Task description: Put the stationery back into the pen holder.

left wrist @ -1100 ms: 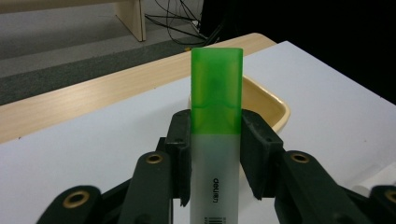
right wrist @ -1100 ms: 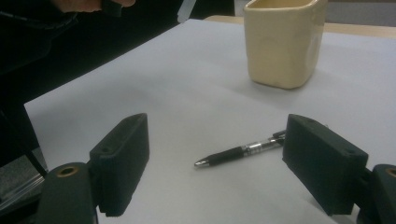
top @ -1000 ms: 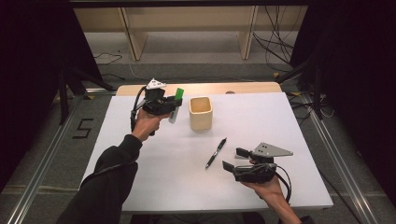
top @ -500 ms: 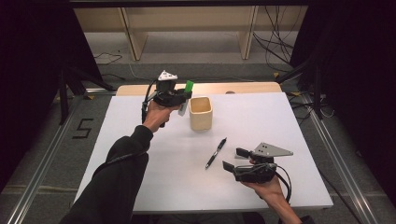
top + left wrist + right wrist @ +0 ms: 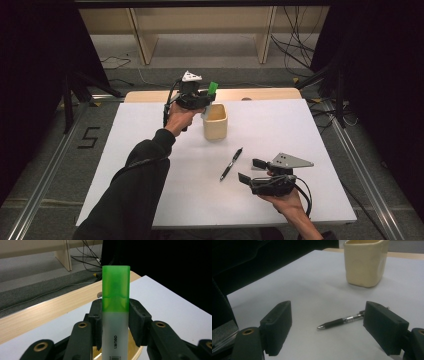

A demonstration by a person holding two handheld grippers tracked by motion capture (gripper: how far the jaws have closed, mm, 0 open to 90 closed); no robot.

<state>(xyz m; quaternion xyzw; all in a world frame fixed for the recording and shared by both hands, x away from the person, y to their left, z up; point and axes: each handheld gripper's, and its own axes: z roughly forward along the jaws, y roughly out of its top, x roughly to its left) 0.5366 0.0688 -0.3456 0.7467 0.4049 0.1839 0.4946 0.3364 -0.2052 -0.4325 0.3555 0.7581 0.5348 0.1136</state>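
Right claw (image 5: pixel 248 171): nearest to us, low over the white desk (image 5: pixel 150 130); its jaws stand wide apart with nothing between them.
Ballpoint pen (image 5: pixel 231 163): lies flat on the desk just ahead of the right claw, tip towards us in the right gripper view (image 5: pixel 342 321), untouched and apart from both jaws.
Pen handling: we judge it light, stiff and slick, prone to roll; we would take it across the middle of the barrel.
Cup (image 5: pixel 215 121): cream, squarish, upright beyond the pen near the middle of the desk, mouth open upward.
Left claw (image 5: pixel 205 102): farther off, raised at the cup's far left rim; its jaws are closed on a green highlighter.
Highlighter (image 5: pixel 115 315): held upright, green cap on top, its pale body pinched between the pads (image 5: pixel 136 321), its lower end over the cup's mouth.
Highlighter handling: we judge it light, rigid smooth plastic, not fragile; the flat body gives the pads good purchase, better than the cap, which could pull off.
Beyond the desk: wooden shelf legs and loose cables on the grey floor.
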